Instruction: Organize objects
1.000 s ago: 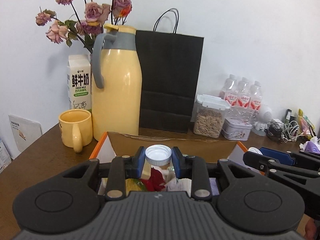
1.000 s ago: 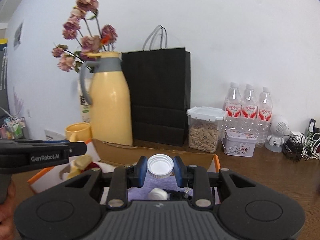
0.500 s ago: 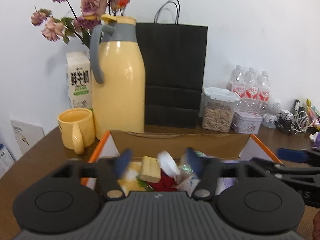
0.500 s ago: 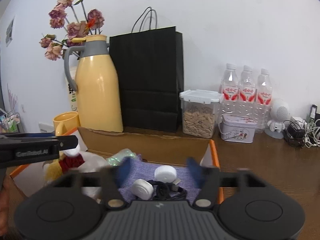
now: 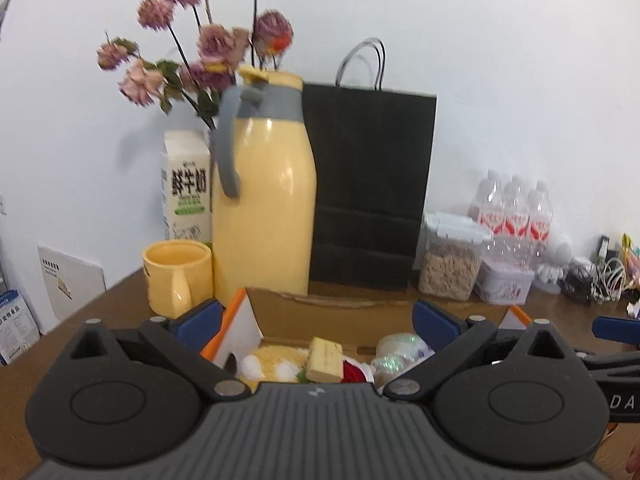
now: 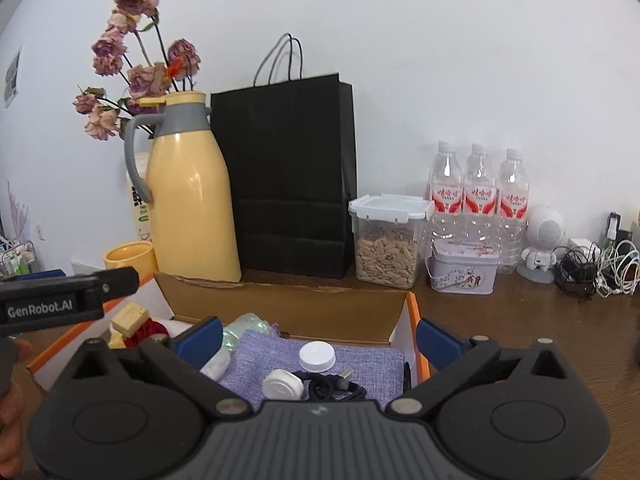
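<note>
Brown cardboard box (image 6: 288, 312) with orange-edged flaps, open on the wooden table (image 6: 540, 332), below both grippers. Left gripper (image 5: 318, 320) over the box's left part, jaws opening, spread wide, nothing between the blue pads, only box contents showing beneath. Under it: a tan block (image 5: 326, 359), something red (image 5: 354, 372), white fluffy bits, a crinkled clear wrapper (image 5: 400, 350). Right gripper (image 6: 318, 338) over the box's right part, jaws likewise opening and far apart, gripping nothing. Below it, on a purple cloth (image 6: 320, 360) inside the box: a white bottle cap (image 6: 317, 356) lying flat, a white round charger puck (image 6: 283, 385) just beside it, a black cable (image 6: 336, 388) coiled next to both. Behind the box, along the white wall: yellow mug (image 5: 178, 276), yellow thermos jug (image 5: 264, 216) with grey handle, milk carton (image 5: 187, 188), dried roses (image 5: 208, 48), black paper bag (image 5: 372, 184), clear container of seeds (image 6: 387, 240), small tin (image 6: 464, 266), three water bottles (image 6: 478, 196), a tangle of cables (image 6: 592, 268) at far right.
</note>
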Demonstrator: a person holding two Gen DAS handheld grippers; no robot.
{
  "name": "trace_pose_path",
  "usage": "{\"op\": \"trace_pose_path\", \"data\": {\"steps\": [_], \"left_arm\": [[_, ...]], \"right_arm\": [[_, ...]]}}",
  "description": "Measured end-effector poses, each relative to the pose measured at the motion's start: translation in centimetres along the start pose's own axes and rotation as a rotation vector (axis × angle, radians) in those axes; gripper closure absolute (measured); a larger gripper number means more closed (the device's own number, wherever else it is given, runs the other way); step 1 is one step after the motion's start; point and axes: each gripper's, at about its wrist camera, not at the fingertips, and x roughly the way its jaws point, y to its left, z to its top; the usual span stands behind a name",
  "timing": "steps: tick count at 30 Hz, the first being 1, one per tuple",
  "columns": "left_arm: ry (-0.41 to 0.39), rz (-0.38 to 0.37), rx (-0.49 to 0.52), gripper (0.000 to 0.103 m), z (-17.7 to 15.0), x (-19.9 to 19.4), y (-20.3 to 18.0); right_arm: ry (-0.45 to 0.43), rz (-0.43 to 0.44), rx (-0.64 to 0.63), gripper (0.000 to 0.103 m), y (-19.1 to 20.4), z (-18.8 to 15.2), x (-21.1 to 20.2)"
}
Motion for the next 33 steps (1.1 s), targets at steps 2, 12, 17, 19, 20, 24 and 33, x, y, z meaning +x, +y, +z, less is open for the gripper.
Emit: {"op": "trace_pose_path", "data": {"steps": [2,12,17,19,20,24,33], "left_arm": [[-0.023,0.006,0.015,0.0,0.3,-1.0,0.1],[-0.021,-0.015,0.062,0.0,0.4,-7.5,1.9],[0.02,-0.018,0.087,0.0,-0.8,-10.9,2.8],[0.053,-0.016,0.095,0.0,-1.7,-12.0,3.1],[0.07,-0.02,0.099,0.0,-2.2,-12.6,3.2],[0.133,-0.024,0.099,0.0,-4.2,-14.6,3.6],[0.244,-0.041,0.09,0.0,-7.2,-17.3,4.0]], "right_arm": [[-0.007,-0.003,-0.01,0.0,0.4,0.2,-0.8],[-0.028,-0.02,-0.019,0.0,2.1,0.2,-7.6],[0.017,-0.035,-0.023,0.0,2.7,-1.5,-10.9],[0.04,-0.047,-0.014,0.0,2.9,-2.4,-12.2],[0.054,-0.051,-0.006,0.0,3.0,-2.8,-12.7],[0.1,-0.066,0.019,0.0,3.3,-4.4,-14.5],[0.166,-0.061,0.029,0.0,4.5,-7.1,-16.8]]}}
